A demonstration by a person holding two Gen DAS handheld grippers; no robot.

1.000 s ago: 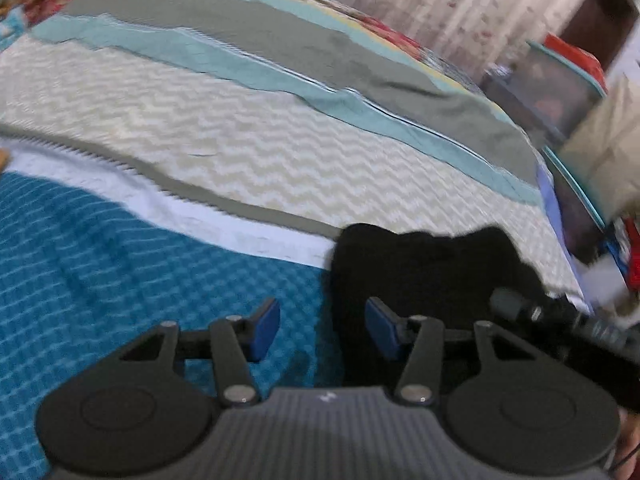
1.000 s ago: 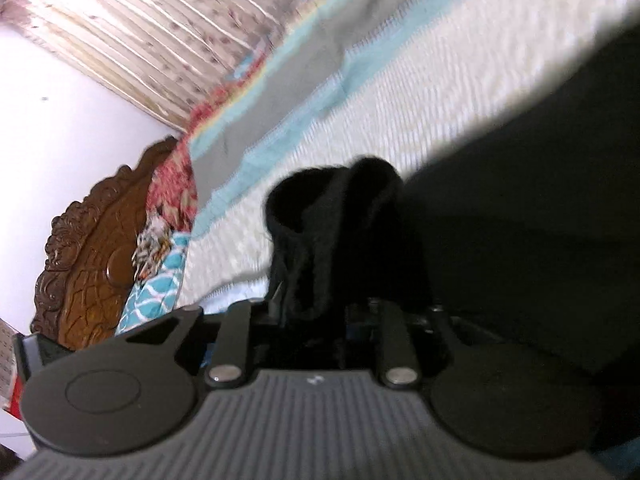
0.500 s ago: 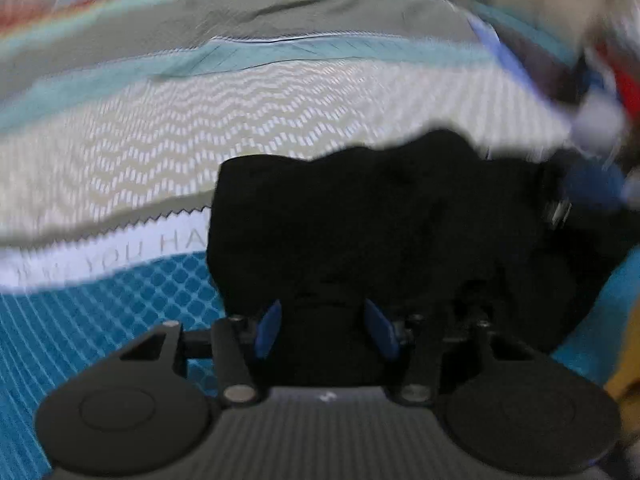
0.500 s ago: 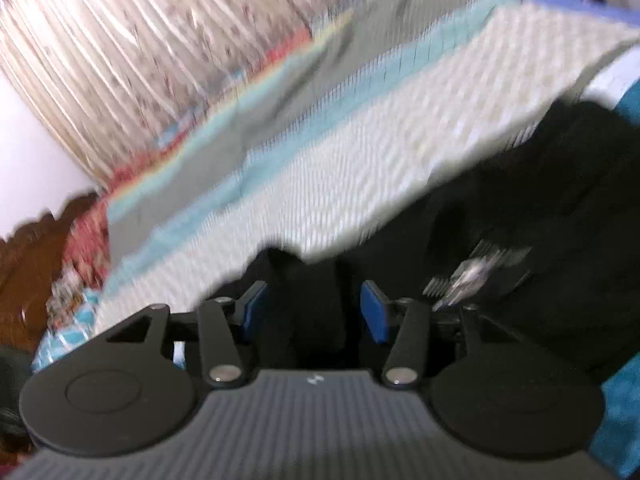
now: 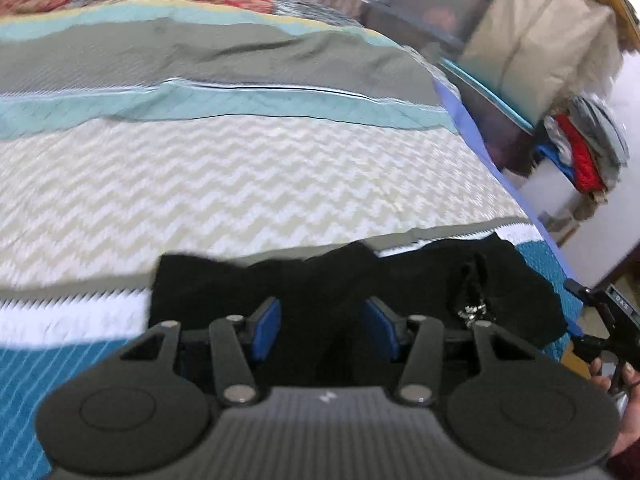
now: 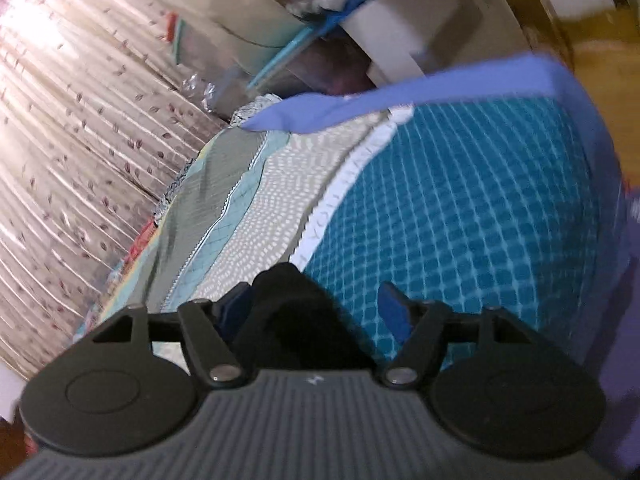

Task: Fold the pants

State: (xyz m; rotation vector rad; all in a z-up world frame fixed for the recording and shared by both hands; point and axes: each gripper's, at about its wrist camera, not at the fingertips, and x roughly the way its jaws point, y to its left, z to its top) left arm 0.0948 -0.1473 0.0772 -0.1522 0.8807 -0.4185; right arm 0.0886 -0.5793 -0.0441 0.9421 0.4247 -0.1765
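The black pants (image 5: pixel 420 280) lie bunched in a low pile on the bed, near its right edge, with a small metal clasp (image 5: pixel 472 312) on top. My left gripper (image 5: pixel 322 326) is open, its blue pads on either side of a fold of the black cloth. My right gripper (image 6: pixel 316 306) is open; a corner of the black pants (image 6: pixel 296 312) lies between its fingers, close to the left pad. The right gripper's body also shows at the right edge of the left wrist view (image 5: pixel 612 320).
The bed has a patchwork quilt: teal check (image 6: pixel 460 232), a white lettered strip, cream zigzag (image 5: pixel 240 184), grey and teal bands. A blue sheet edge (image 6: pixel 420 92) marks the bedside. Bags, boxes and piled clothes (image 5: pixel 580 148) stand beyond it. A curtain (image 6: pixel 60 120) hangs behind.
My right gripper has let go of the black cloth, opened, and swung toward the bed's edge. My left gripper moved over the pants pile and stays open.
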